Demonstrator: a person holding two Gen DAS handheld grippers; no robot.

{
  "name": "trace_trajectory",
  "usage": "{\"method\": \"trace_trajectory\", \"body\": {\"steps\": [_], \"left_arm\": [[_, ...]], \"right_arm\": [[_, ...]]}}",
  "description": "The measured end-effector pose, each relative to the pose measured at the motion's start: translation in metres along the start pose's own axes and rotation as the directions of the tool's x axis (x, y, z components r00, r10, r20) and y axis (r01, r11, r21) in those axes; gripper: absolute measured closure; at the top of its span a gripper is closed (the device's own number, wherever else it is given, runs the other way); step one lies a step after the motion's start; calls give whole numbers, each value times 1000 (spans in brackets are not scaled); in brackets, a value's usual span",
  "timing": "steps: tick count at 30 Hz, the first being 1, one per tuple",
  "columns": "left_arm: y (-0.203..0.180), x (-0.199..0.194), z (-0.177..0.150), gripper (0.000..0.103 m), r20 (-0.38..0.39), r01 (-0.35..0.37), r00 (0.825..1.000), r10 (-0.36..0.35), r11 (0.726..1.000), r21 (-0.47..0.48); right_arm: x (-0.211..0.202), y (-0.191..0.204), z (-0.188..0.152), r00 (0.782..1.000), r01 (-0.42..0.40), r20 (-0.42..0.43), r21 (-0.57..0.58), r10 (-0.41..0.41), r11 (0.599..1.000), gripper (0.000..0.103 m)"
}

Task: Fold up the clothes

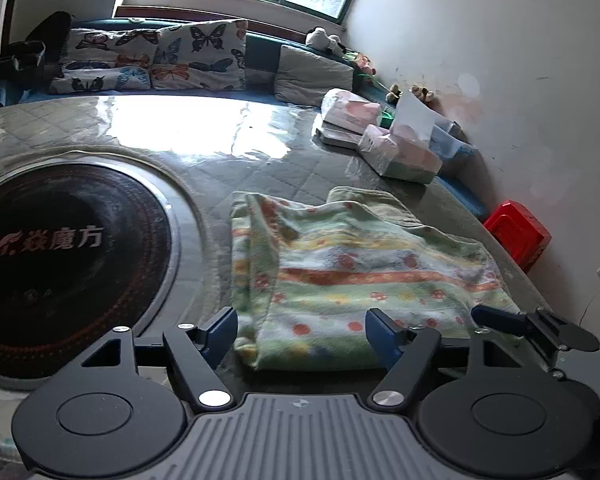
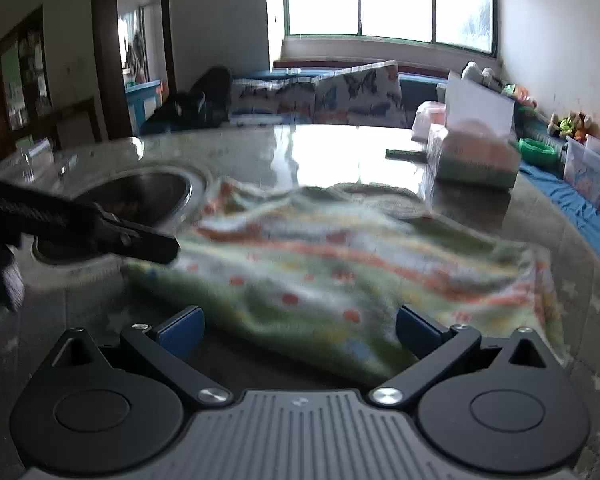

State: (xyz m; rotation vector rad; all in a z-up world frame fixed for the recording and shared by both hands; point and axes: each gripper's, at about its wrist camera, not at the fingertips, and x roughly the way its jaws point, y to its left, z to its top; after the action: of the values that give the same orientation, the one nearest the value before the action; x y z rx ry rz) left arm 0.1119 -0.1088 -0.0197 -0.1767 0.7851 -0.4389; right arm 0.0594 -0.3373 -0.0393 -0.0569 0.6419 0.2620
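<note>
Round table with a glossy quilted cover and a dark hob inset on the left. The striped, flower-dotted garment lies crumpled and part-folded on the table, right of the hob, long axis running left to right across both views. Left gripper is wide open, nothing pinched, straddling the garment's near-left corner (cloth sits just ahead of the fingers). Right gripper is also spread wide and empty, at the near edge, toward the right half. Each looks about equally near its own corner. Right wrist view is blurred; whether the pads touch cloth is unclear. Tissue packs sit well behind.
</note>
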Motion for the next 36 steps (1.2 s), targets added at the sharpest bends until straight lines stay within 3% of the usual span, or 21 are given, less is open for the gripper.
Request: {"method": "trace_trajectory", "body": {"steps": [9, 17, 32, 36], "left_arm": [[-8, -13, -8, 9, -7, 3, 1000, -3, 1000, 23], [-16, -21, -22, 0, -31, -5, 999, 6, 999, 38], [-32, -32, -44, 0, -48, -36, 998, 41, 995, 88], [-33, -37, -47, 0, -41, -43, 998, 47, 996, 83]], "right_arm": [[-19, -5, -6, 1000, -4, 2, 76, 4, 997, 0], [-34, -5, -19, 999, 46, -16, 121, -44, 992, 0], [-46, 2, -36, 976, 217, -66, 171, -208, 961, 0], [-53, 4, -40, 980, 199, -68, 219, -189, 955, 0]]}}
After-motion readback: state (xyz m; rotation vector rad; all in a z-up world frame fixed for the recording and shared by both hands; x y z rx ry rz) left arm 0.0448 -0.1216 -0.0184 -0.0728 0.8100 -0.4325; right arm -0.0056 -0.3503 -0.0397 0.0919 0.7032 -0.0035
